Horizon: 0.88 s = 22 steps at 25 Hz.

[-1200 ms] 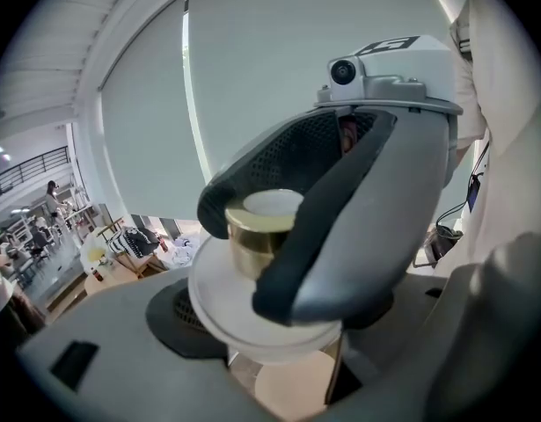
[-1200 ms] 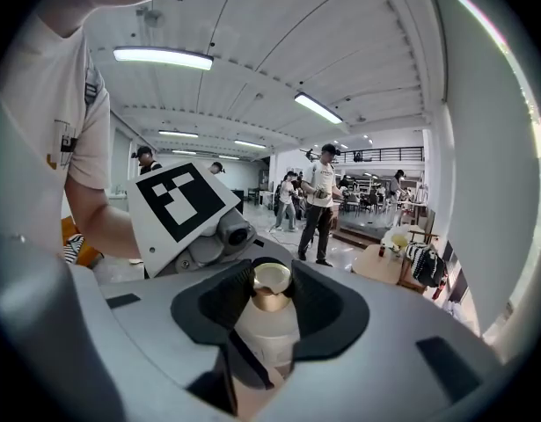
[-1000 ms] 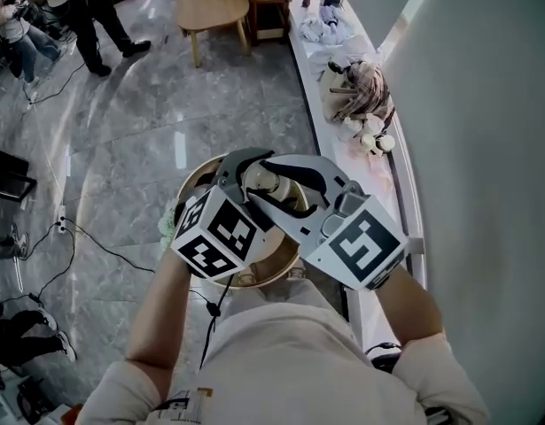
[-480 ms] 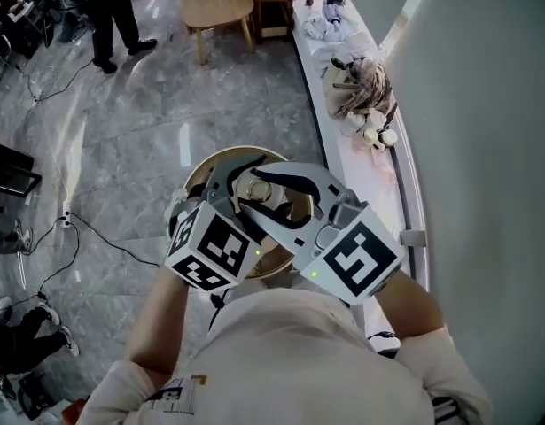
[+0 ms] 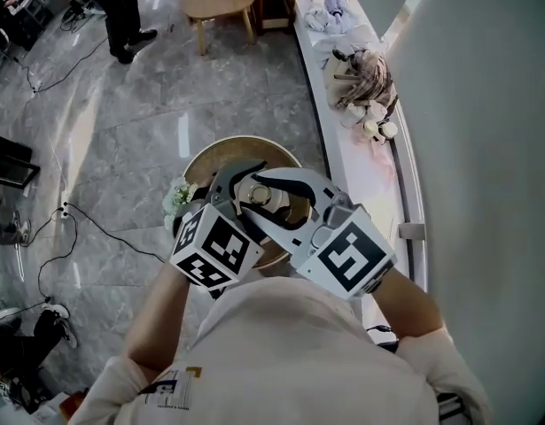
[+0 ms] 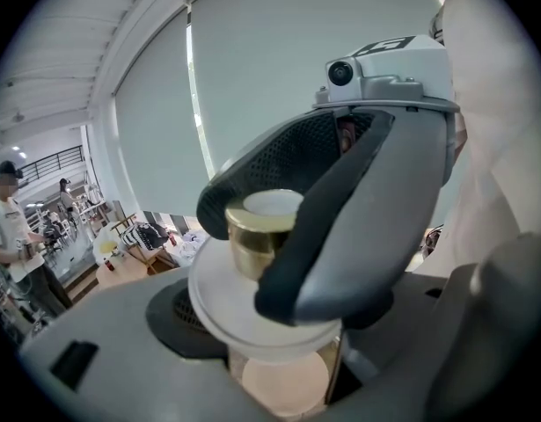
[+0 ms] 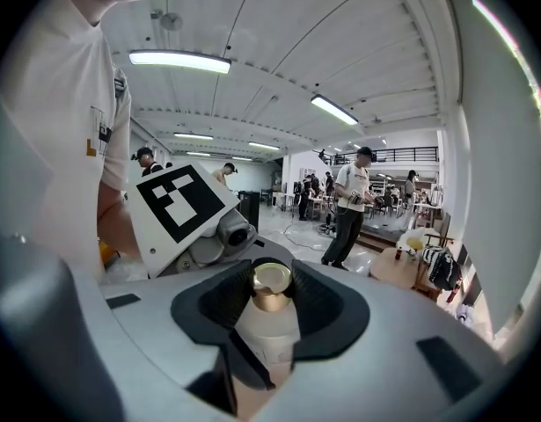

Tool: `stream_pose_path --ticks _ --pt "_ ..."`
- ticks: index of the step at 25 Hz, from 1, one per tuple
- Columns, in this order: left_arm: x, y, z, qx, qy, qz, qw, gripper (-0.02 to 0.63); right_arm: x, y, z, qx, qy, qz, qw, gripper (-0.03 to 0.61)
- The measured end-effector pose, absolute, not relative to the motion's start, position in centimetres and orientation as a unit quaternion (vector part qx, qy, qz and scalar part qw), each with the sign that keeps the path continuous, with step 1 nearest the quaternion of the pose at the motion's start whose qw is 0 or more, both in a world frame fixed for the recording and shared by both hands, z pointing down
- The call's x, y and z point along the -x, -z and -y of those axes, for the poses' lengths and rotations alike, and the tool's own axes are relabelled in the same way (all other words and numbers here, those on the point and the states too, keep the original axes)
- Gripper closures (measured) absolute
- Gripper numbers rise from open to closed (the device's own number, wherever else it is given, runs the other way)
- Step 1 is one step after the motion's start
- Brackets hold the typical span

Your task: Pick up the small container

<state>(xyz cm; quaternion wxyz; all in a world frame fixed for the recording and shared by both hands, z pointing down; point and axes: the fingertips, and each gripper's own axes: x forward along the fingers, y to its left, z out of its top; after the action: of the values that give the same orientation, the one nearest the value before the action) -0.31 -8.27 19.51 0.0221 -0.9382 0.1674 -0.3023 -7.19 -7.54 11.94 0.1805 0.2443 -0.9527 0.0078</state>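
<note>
Both tongs are gripping the small container [image 7: 268, 337] in front of the person's chest. The left tongs [image 6: 281, 366] are squeezing its white body and the right tongs [image 7: 272, 290] are pinching its gold cap [image 6: 255, 236]. Print on the body is reading only as a blur. Below, a round wooden table [image 5: 210, 153] is showing, with white flowers [image 5: 176, 197] at its edge. A cable [image 5: 104, 248] is trailing across the marble floor [image 5: 130, 113]. Farther off, a soft toy [image 5: 362, 71] is lying on the window ledge [image 5: 365, 171].

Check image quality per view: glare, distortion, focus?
Head view: sharp, glare streaks on the marble floor. Left gripper view: strong fisheye, dark corners, bright blind behind the small container. Right gripper view: fisheye, ceiling lights blown out, gold cap sharp.
</note>
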Motion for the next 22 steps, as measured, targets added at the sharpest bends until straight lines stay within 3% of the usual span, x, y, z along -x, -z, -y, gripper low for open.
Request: stream_pose_path --ticks 22 --pt "0.1 -21.1 6.3 0.934 0.318 -0.161 0.025 0.275 6.5 -14.0 5.5 -0.24 -0.019 0.953 0.183 0.434"
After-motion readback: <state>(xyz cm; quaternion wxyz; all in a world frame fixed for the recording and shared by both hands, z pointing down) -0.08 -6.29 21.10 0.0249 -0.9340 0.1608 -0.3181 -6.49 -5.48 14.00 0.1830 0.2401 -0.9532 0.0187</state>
